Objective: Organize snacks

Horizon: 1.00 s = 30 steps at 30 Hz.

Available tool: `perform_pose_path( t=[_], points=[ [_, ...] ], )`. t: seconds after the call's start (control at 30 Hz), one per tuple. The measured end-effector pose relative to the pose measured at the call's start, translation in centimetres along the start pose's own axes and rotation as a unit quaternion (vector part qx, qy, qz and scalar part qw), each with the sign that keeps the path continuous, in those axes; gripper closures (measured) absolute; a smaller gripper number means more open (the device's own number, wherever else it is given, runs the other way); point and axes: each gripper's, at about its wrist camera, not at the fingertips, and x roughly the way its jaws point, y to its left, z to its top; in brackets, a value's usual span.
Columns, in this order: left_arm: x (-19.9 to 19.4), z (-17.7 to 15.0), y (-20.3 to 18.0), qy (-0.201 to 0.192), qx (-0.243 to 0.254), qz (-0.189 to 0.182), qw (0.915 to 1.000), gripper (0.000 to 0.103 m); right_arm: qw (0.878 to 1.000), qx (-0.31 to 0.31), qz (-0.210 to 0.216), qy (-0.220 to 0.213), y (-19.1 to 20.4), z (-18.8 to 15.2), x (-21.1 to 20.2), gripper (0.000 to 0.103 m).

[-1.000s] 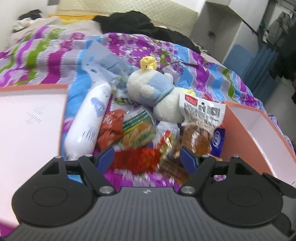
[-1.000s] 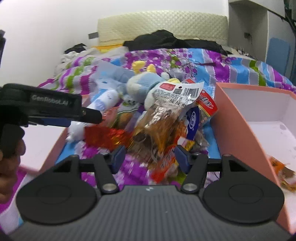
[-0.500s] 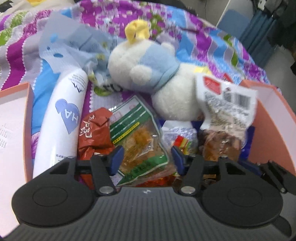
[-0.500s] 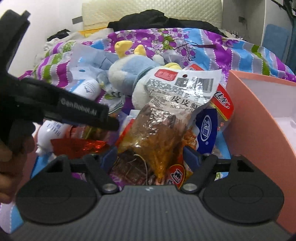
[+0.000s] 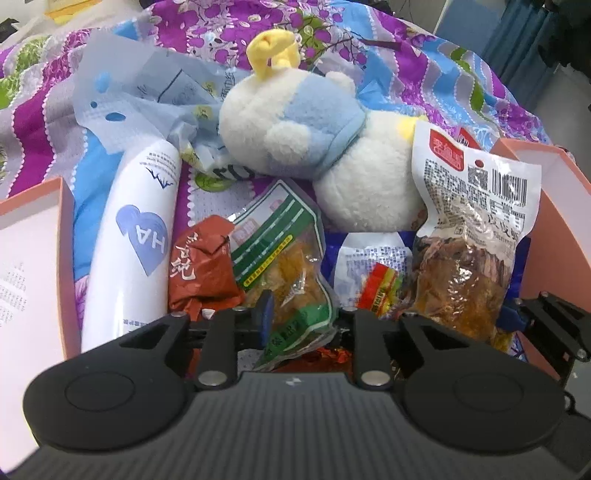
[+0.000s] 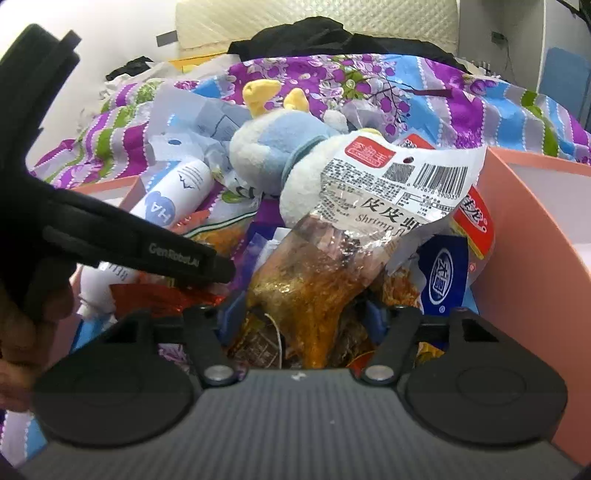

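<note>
Left gripper [image 5: 299, 317] jaws closing on green-striped snack packet [image 5: 284, 266] (shrimp packet [image 5: 469, 258] alongside)

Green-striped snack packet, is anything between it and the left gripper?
Nothing visible. The left gripper is closing its jaws, and the lower end of the green-striped packet is already between them. The red packet lies beside it, not in the way.

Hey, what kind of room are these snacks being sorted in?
Most likely a bedroom. The snack packets lie on a purple floral quilt spread over a bed, a quilted cream headboard stands behind it, and a plush toy sits among the packets.
</note>
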Motion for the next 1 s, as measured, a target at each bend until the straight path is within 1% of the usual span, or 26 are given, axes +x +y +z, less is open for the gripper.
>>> perform_pose_path(
  t=[0.17, 0.3, 0.4, 0.6, 0.77, 0.9, 1.0],
  points=[
    [-1.6, 0.1, -0.6, -0.018, -0.011, -0.003, 0.9998, 0.078, 1.000, -0.006, 0.002, -0.006, -0.1, -0.2, -1.2, 0.048],
    [-3.4, 0.0, -1.5, -0.035, -0.018, -0.005, 0.9992, 0.079, 1.000, -0.008, 0.006, -0.010, -0.4, -0.2, -2.6, 0.049],
    [-4.9, -0.4, -2.1, -0.046, -0.027, -0.008, 0.9985, 0.082, 1.000, -0.011, 0.013, -0.011, -0.6, 0.0, -3.7, 0.050],
    [-8.4, -1.3, -3.6, -0.082, -0.037, -0.005, 0.9959, 0.083, 0.999, -0.030, 0.030, -0.019, -0.9, -0.1, -6.3, 0.052],
    [-10.4, -3.5, -5.1, -0.110, -0.051, -0.006, 0.9927, 0.083, 0.998, -0.044, 0.042, -0.029, -1.7, -1.5, -8.2, 0.052],
    [-12.2, -5.9, -6.3, -0.127, -0.063, -0.002, 0.9899, 0.083, 0.997, -0.041, 0.057, -0.039, -2.2, -2.8, -10.2, 0.053],
    [-14.4, -8.2, -7.7, -0.145, -0.066, 0.006, 0.9872, 0.083, 0.995, -0.047, 0.069, -0.056, -2.2, -3.9, -12.5, 0.053]
  ],
)
